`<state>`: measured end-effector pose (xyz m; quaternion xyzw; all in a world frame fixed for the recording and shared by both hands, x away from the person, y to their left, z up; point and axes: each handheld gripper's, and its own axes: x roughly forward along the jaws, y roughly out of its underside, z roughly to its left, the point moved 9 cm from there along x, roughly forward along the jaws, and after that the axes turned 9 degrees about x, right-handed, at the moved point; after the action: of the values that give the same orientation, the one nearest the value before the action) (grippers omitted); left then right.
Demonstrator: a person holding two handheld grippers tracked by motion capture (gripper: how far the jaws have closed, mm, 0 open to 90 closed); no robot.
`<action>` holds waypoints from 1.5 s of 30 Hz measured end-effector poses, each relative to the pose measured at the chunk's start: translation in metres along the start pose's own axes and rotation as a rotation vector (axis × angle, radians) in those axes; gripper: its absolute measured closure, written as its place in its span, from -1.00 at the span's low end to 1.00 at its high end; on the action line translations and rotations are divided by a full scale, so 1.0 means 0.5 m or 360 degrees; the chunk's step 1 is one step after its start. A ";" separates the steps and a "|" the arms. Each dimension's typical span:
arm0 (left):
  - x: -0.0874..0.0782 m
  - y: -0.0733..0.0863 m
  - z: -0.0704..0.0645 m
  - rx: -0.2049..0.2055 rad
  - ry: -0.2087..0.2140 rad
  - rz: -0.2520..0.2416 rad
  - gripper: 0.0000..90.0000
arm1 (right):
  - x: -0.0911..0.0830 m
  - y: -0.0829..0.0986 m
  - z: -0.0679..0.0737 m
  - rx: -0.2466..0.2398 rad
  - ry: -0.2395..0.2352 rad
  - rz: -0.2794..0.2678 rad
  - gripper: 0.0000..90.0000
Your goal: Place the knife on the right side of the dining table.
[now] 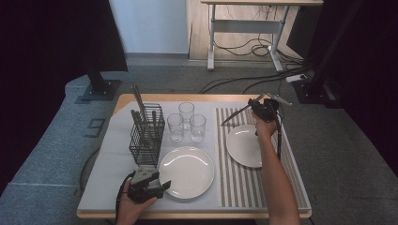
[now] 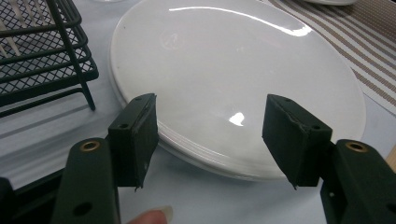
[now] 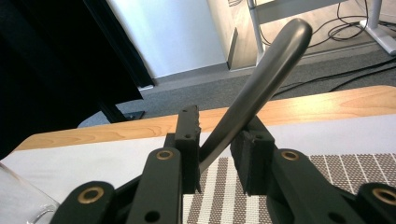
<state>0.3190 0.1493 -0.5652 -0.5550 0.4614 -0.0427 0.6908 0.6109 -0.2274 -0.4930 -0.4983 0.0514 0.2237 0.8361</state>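
Between the closed jaws of our right gripper [image 3: 215, 154] we are pinching a dark knife [image 3: 261, 79] by its handle, likely to lay it beside the plate [image 1: 244, 145] on the striped mat [image 1: 234, 187]. We are holding it above the mat's far edge. Its long body is slanting, pointing left and down. Our left gripper [image 2: 210, 135] is waiting open at the near plate [image 2: 243, 70].

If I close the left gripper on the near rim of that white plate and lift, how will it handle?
The plate looks glazed and glossy, so the fingers may slip. Its rim seems thin and low, leaving little to grip. Held by one edge, it would probably sag, and it is likely breakable if dropped.
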 end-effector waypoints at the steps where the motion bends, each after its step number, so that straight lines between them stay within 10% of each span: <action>1: 0.000 0.000 0.000 0.0000 0.0000 0.0000 -0.20 | 0.000 0.000 -0.001 -0.0004 0.0003 0.0004 0.61; 45: 0.000 -0.004 -0.006 0.0002 0.0015 -0.0009 -0.20 | -0.001 0.026 -0.067 0.0136 0.0093 0.0047 0.49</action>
<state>0.3176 0.1463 -0.5633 -0.5555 0.4631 -0.0475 0.6890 0.6093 -0.2507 -0.5201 -0.4676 0.0926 0.2190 0.8514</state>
